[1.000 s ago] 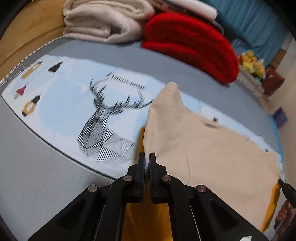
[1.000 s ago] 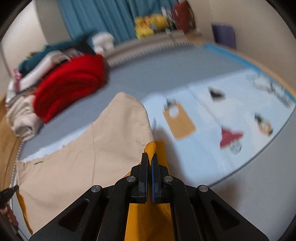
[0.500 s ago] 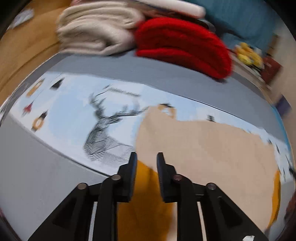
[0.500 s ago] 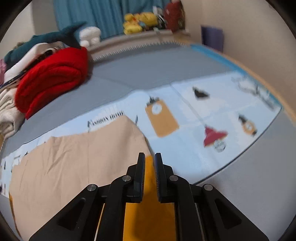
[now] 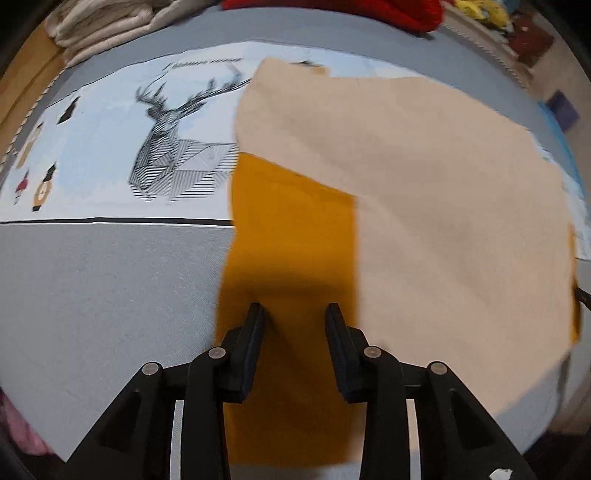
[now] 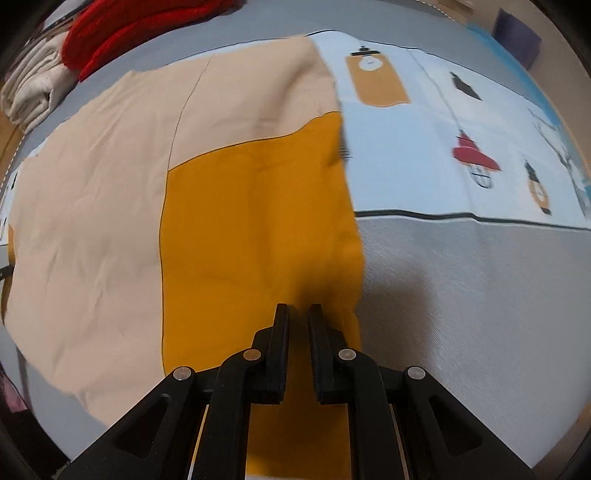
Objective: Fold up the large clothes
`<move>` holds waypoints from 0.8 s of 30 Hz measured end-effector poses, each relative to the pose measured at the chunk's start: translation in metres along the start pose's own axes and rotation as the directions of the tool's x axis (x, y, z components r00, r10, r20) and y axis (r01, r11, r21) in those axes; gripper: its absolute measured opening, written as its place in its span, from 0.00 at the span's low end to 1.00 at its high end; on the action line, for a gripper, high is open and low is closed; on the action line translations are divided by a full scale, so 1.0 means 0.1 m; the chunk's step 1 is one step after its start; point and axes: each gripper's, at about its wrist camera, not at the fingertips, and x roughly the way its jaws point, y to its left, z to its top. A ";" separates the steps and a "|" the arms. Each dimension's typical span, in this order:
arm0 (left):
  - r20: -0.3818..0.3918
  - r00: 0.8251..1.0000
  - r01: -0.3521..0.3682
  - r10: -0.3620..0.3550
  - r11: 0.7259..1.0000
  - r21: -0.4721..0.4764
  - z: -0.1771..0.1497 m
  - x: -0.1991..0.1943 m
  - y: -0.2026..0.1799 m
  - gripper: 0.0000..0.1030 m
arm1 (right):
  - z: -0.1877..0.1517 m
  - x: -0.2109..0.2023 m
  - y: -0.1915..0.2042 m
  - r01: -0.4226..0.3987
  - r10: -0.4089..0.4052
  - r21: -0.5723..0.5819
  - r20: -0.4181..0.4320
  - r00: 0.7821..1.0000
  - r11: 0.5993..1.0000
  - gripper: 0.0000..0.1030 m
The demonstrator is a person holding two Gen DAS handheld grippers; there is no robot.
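A large garment in beige [image 5: 424,206] and mustard yellow [image 5: 291,229] lies flat on the printed mat, with the beige part laid over the yellow. In the right wrist view the beige part [image 6: 92,192] is left of the yellow panel [image 6: 258,214]. My left gripper [image 5: 294,310] is open just above the yellow panel, holding nothing. My right gripper [image 6: 298,310] is open by a narrow gap above the yellow panel near its right edge, holding nothing.
The mat [image 5: 110,147] shows a deer print, and lanterns in the right wrist view [image 6: 476,158], on grey floor covering [image 6: 480,295]. A cream folded pile [image 5: 103,26] and a red knit pile [image 6: 125,26] lie at the far edge.
Both grippers held the garment's raised corners a second ago. They lowered it flat, opened and let go; the left jaws opened wider than the right.
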 end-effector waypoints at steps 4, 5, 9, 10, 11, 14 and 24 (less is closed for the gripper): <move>-0.072 0.997 0.026 -0.020 0.996 0.087 -0.20 0.07 0.00 0.33 | -0.12 -0.06 -0.01 -0.028 0.028 -0.027 -0.029 0.999 0.999 0.12; -0.102 0.995 -0.010 0.021 0.994 0.105 -0.27 0.16 0.07 0.34 | -0.16 -0.02 -0.02 -0.007 0.005 -0.043 -0.050 0.999 0.999 0.12; -0.121 0.990 -0.063 0.069 0.997 0.052 -0.43 0.15 0.29 0.34 | -0.32 0.02 -0.06 0.007 -0.012 -0.061 -0.092 0.996 0.998 0.11; -0.112 0.992 -0.060 0.065 0.997 0.046 -0.48 0.09 0.34 0.34 | -0.35 0.00 -0.06 0.013 -0.019 -0.068 -0.090 0.996 0.998 0.11; -0.113 0.992 -0.056 0.061 0.997 0.046 -0.53 0.07 0.37 0.34 | -0.38 -0.01 -0.07 0.022 -0.029 -0.071 -0.091 0.995 0.997 0.11; -0.161 0.985 -0.054 0.061 0.997 0.050 -0.69 0.18 0.45 0.34 | -0.45 -0.03 -0.10 0.056 -0.064 -0.074 -0.101 0.993 0.996 0.11; 0.084 0.982 -0.176 0.172 0.983 0.048 -0.92 -0.81 0.24 0.29 | -0.41 -1.04 -0.05 0.230 -0.239 0.092 0.102 0.966 0.969 0.12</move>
